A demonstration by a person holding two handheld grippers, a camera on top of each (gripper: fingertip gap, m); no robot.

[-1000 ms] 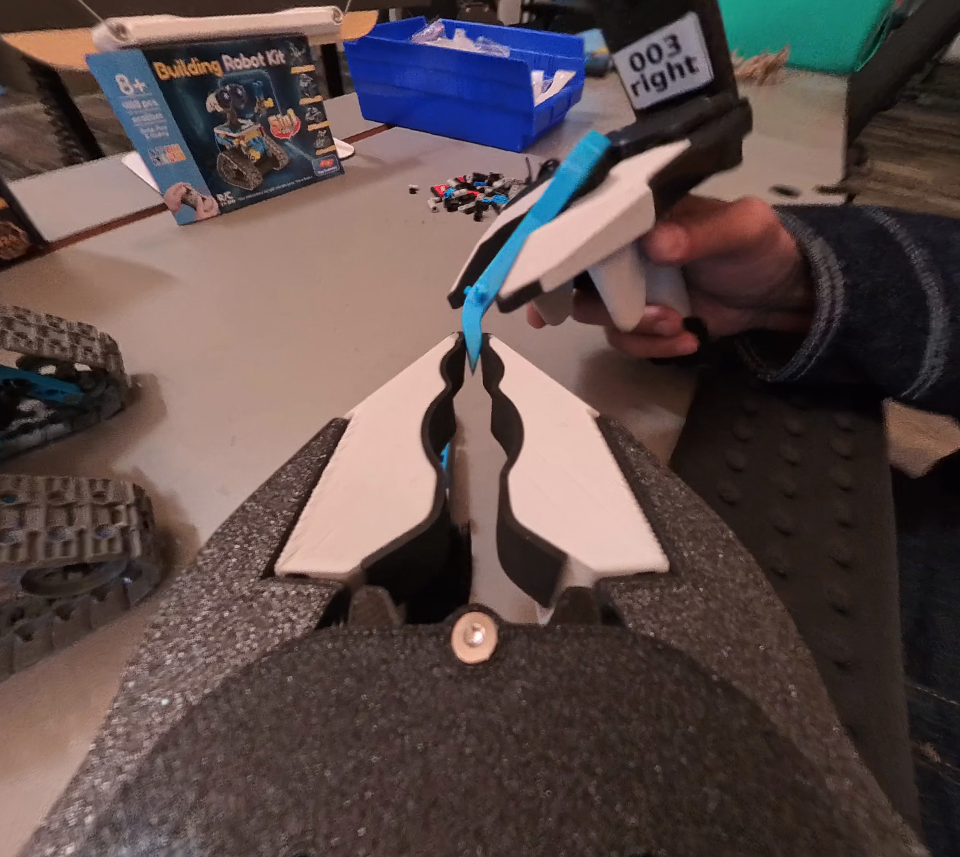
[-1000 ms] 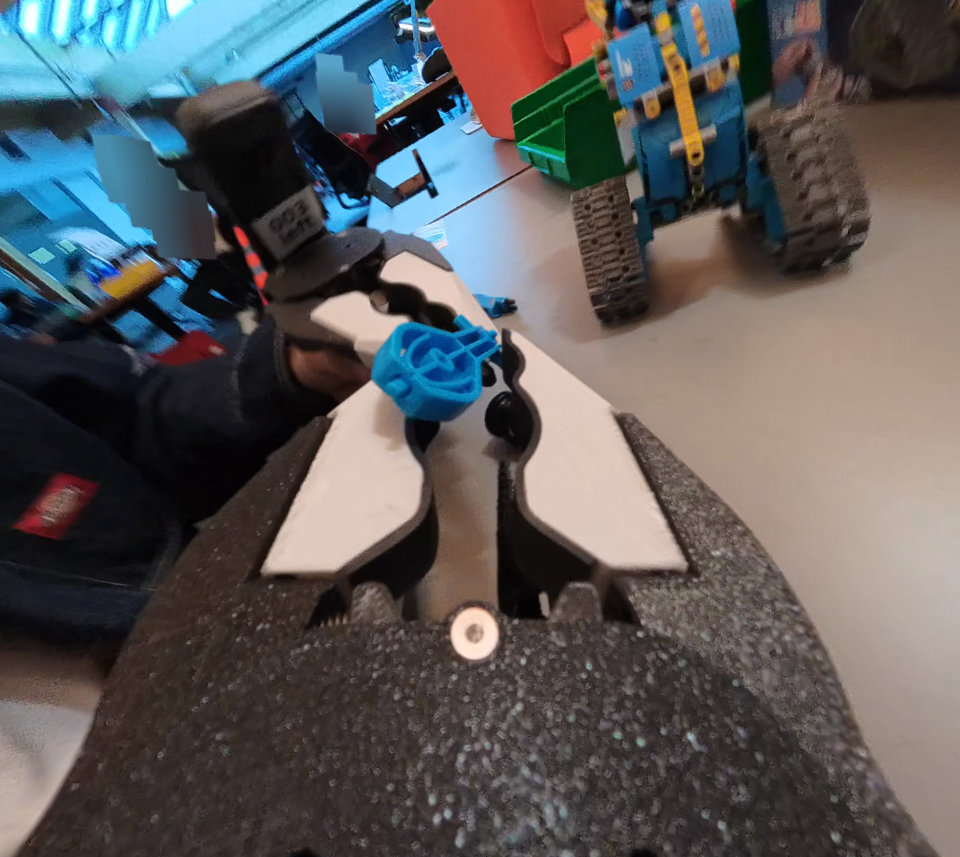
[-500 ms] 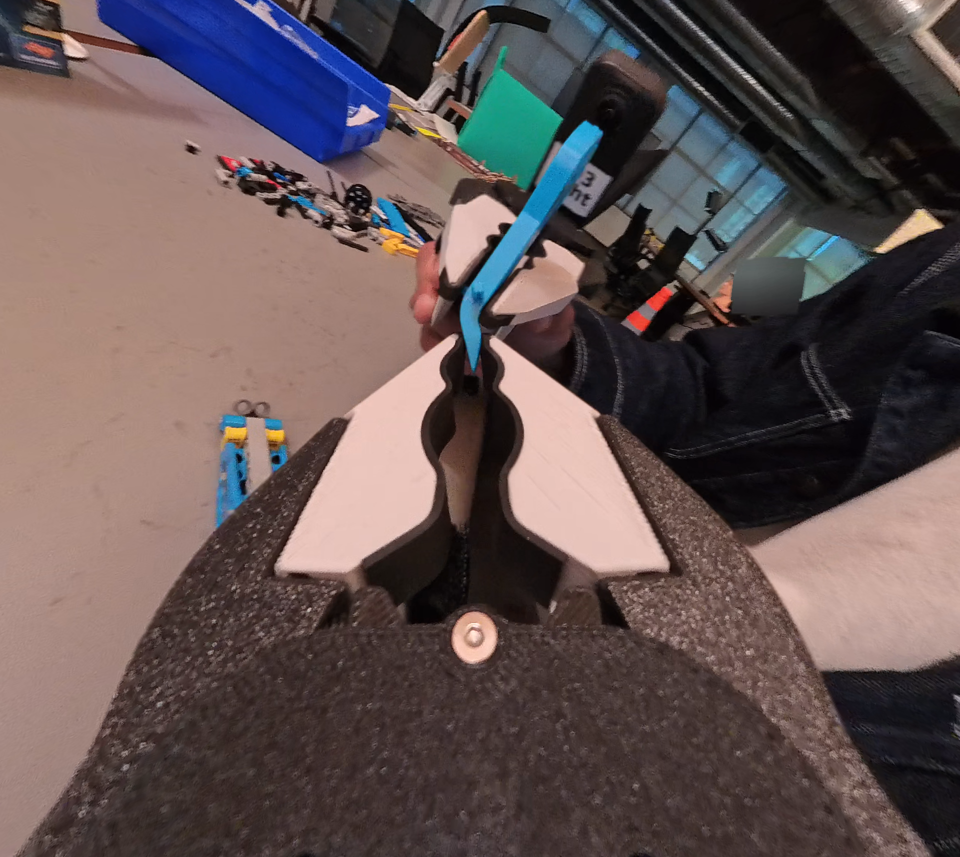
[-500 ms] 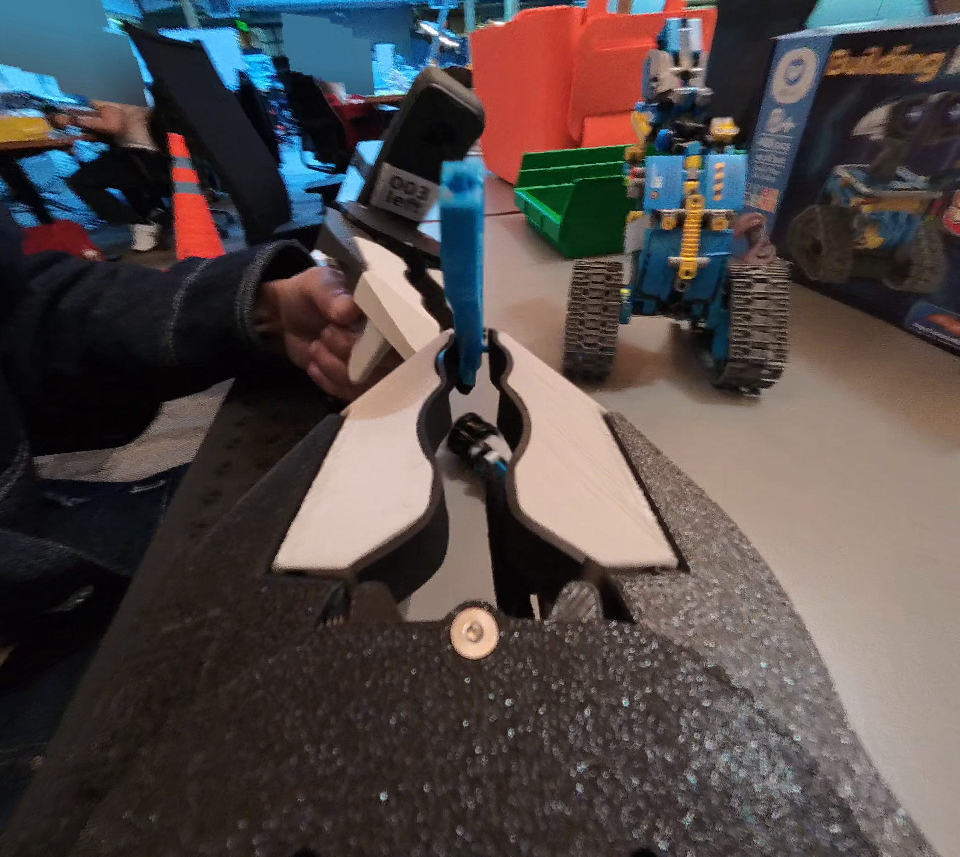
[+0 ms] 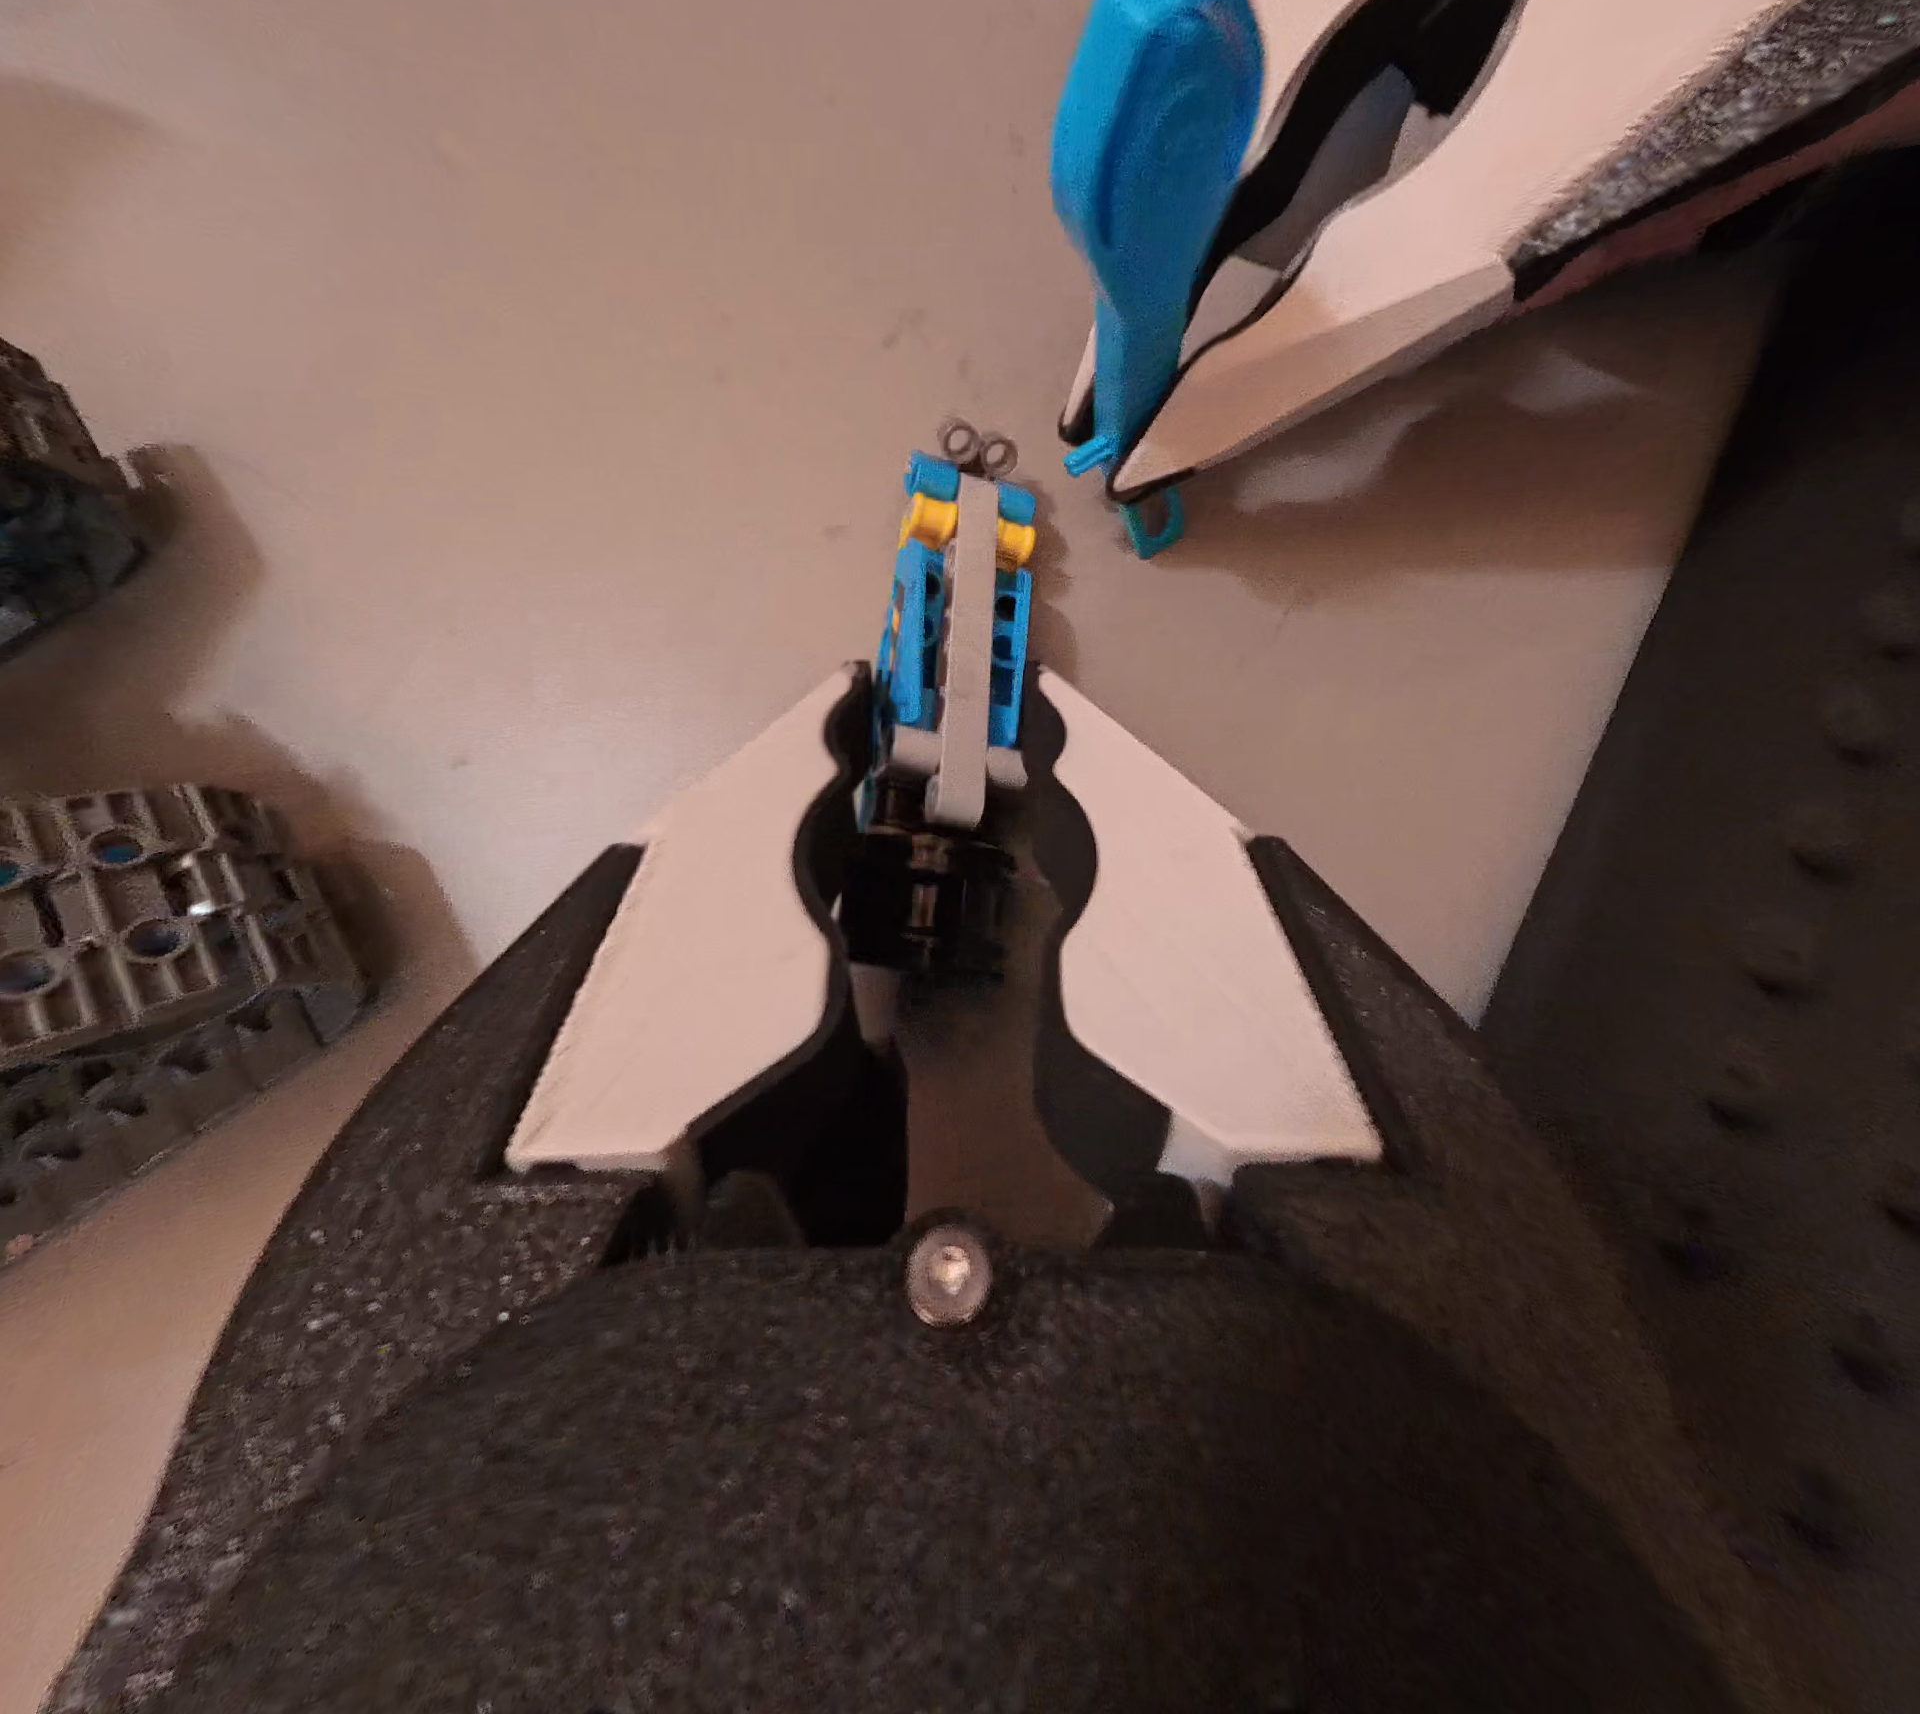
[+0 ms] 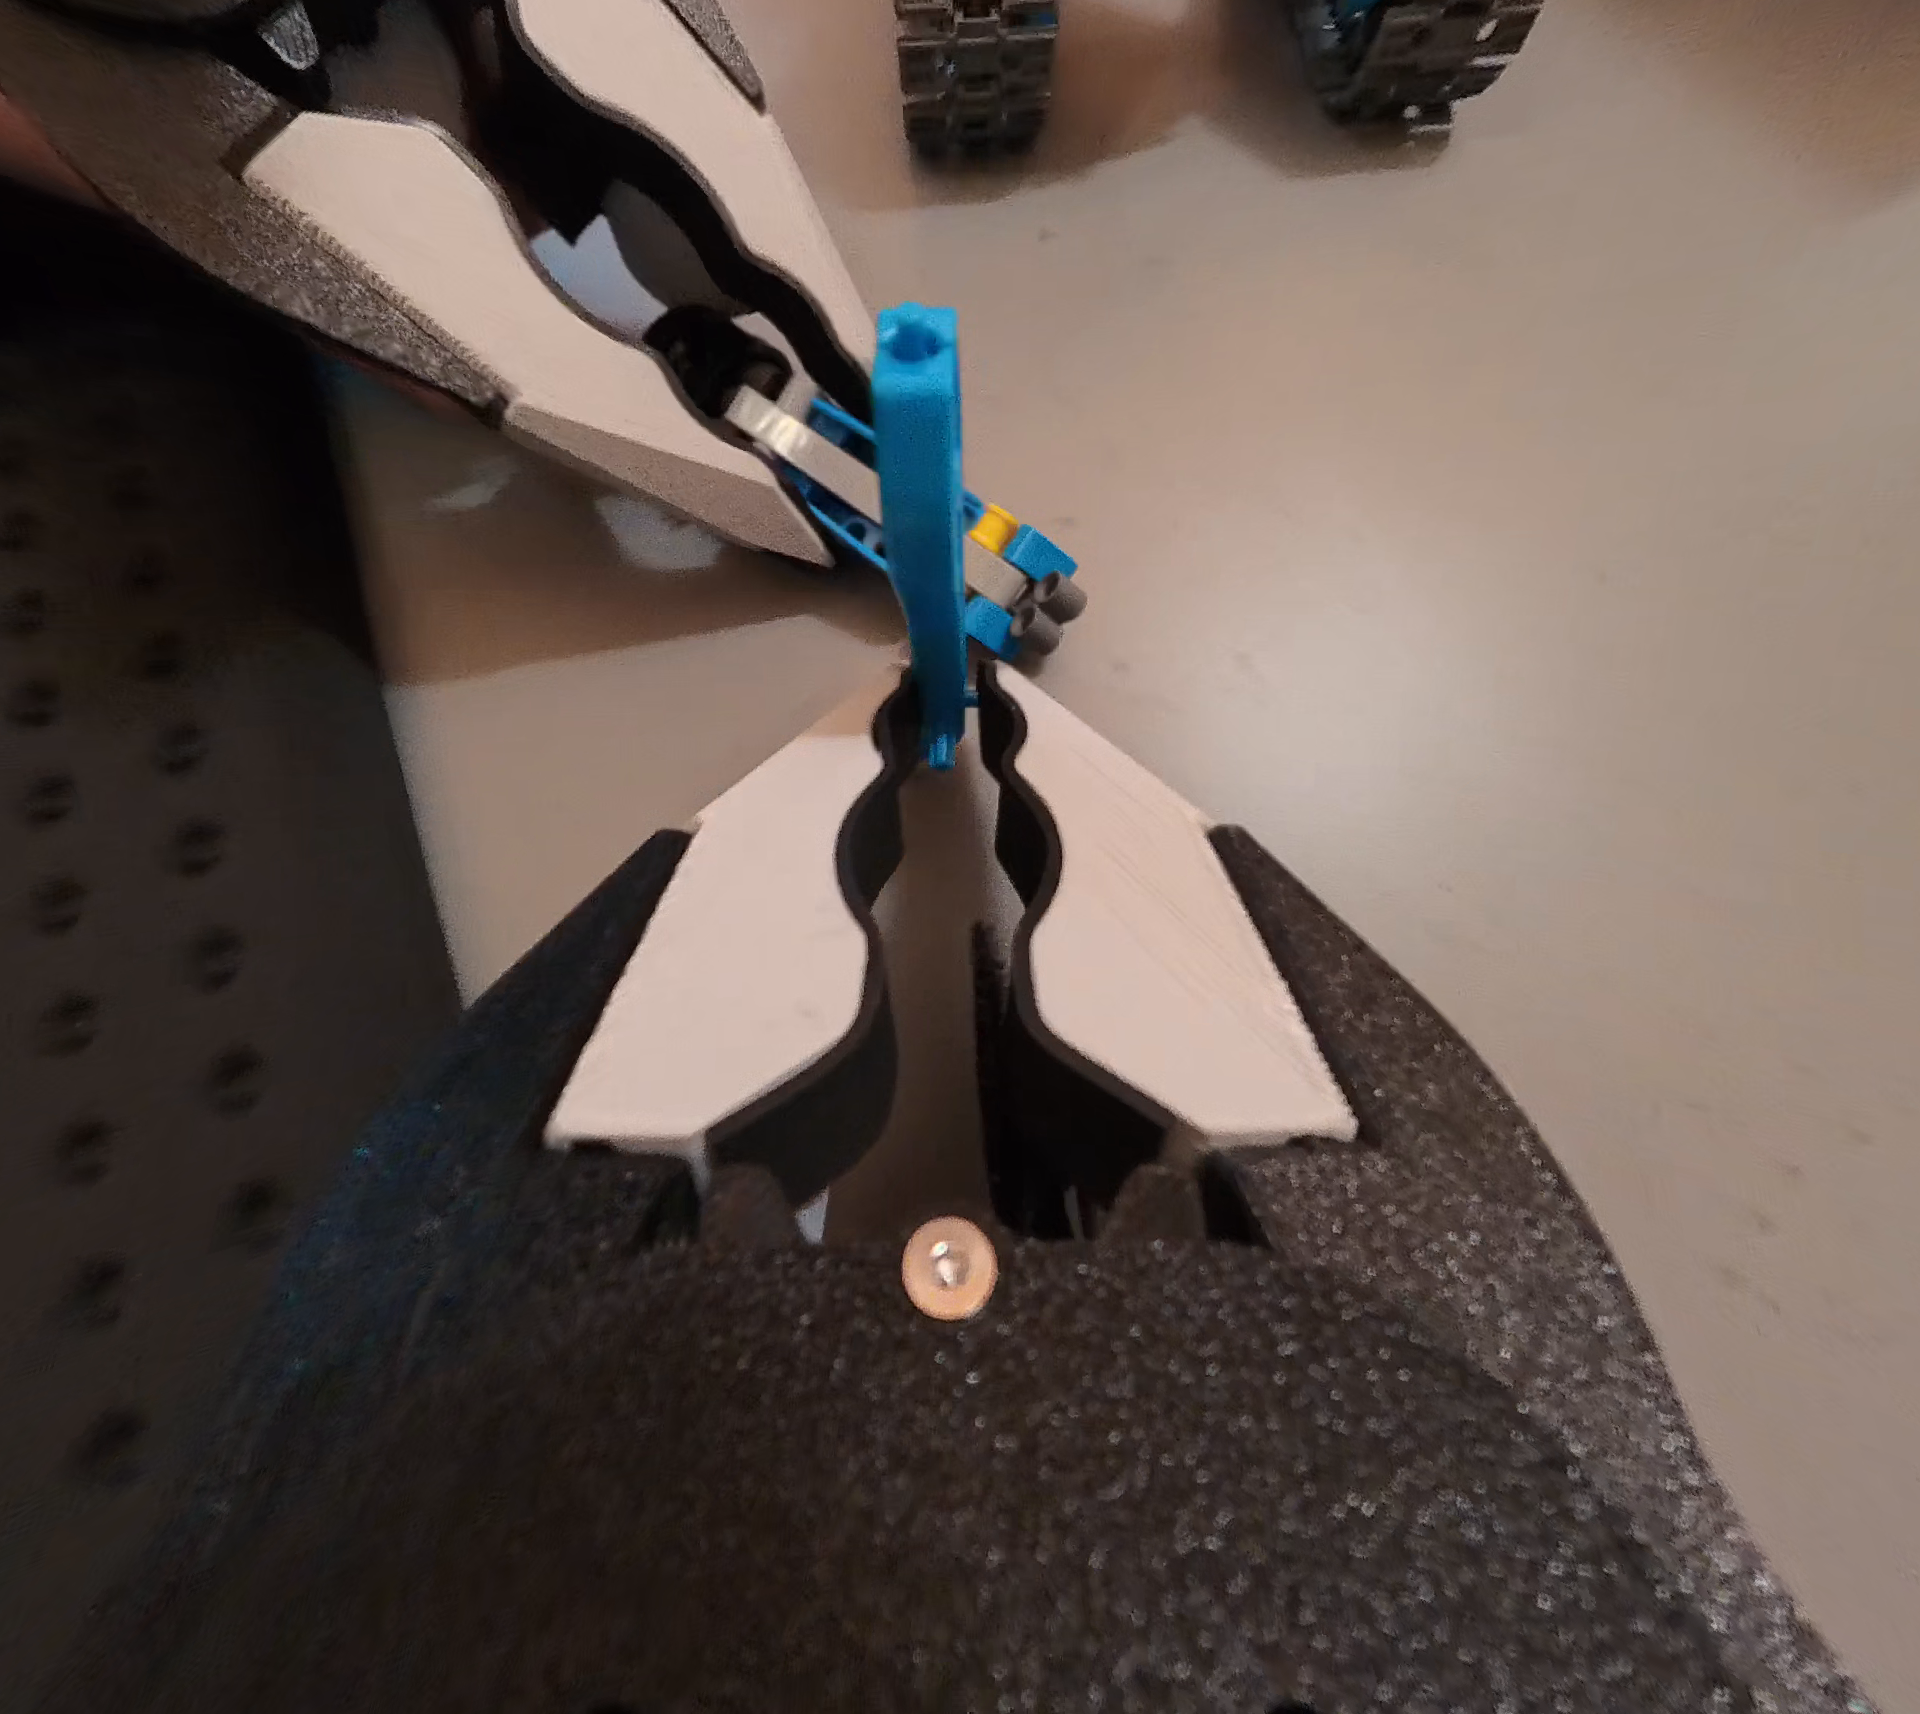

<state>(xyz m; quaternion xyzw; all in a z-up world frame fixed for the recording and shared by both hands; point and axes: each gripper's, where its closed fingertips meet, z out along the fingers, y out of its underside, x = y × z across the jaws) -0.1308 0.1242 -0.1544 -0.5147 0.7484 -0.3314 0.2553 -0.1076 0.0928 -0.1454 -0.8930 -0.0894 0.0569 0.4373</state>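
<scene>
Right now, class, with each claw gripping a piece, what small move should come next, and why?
Probably ease the right claw a touch toward the small brick assembly. The flat blue piece it grips stands just short of the assembly's yellow-pinned end, while the left claw pins the assembly's other end on the table, so it looks steady.

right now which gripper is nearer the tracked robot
Left. The left gripper has the tracked robot just off to its side; the right gripper sits farther back, the robot ahead across open table.
</scene>
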